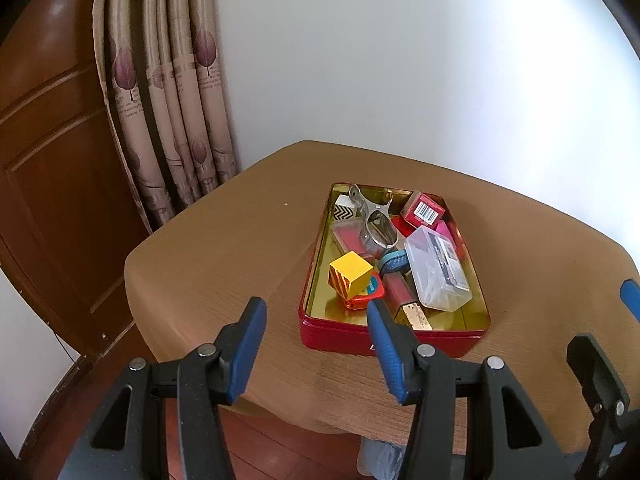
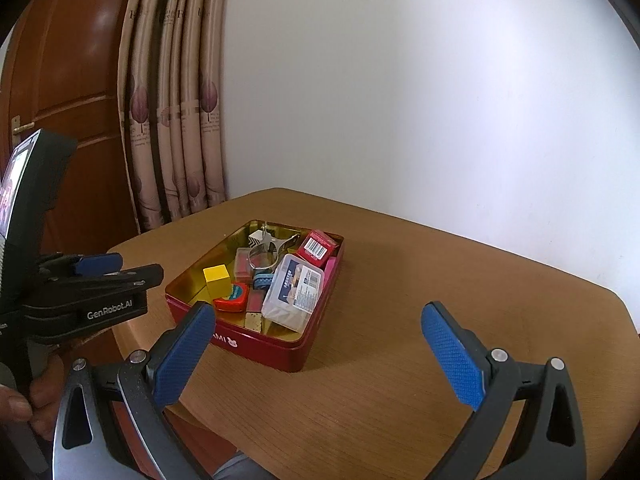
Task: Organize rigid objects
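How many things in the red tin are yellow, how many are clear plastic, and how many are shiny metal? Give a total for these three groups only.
In the red tin:
Yellow: 1, the yellow block
Clear plastic: 1, the clear box
Shiny metal: 1, the metal piece
Total: 3

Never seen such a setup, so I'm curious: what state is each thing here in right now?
Left gripper: open, empty.
Right gripper: open, empty.
Red tin: lidless, full of items, on the table.
Clear plastic case: closed, lying on other items.
Yellow cube: tilted, inside the tin.
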